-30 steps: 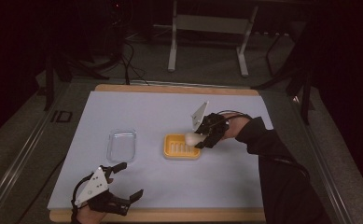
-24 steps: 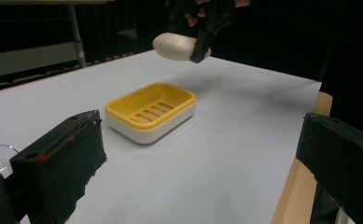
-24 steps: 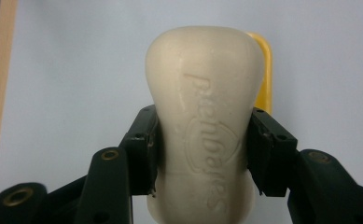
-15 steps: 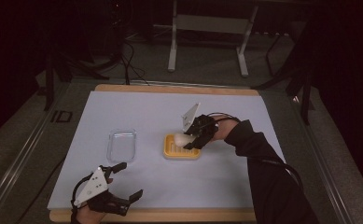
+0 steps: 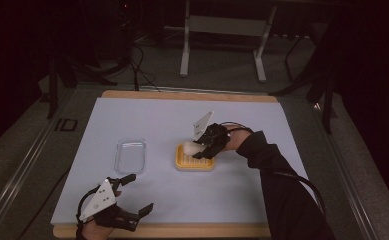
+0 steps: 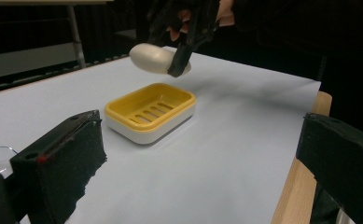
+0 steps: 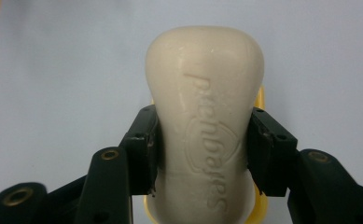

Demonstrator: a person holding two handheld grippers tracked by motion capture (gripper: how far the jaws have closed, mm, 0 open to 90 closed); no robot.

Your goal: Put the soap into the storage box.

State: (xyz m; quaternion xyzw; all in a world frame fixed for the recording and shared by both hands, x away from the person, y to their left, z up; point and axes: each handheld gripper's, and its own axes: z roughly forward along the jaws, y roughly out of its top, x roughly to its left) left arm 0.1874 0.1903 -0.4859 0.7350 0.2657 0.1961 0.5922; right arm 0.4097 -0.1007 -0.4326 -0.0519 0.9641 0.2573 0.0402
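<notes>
Soap (image 7: 205,126) sits clamped across its waist in our right gripper (image 5: 208,145), long axis running out ahead of the jaws, hanging directly above the yellow dish (image 6: 150,112). Our left gripper (image 5: 127,197) rests spread wide, well apart.

On my feed, both grippers are black, two-jawed tools. The left gripper (image 5: 130,195) carries a grey three-cornered plate on top, and its jaws end in thick, blocky pads with a rough foam-like face; one shows a small red mark. The right gripper (image 5: 202,150) wears the same grey plate, with a black cable looping back along a dark long sleeve. Its jaw arms show brass-coloured rivets and small screw holes near the pads (image 7: 142,149)
</notes>
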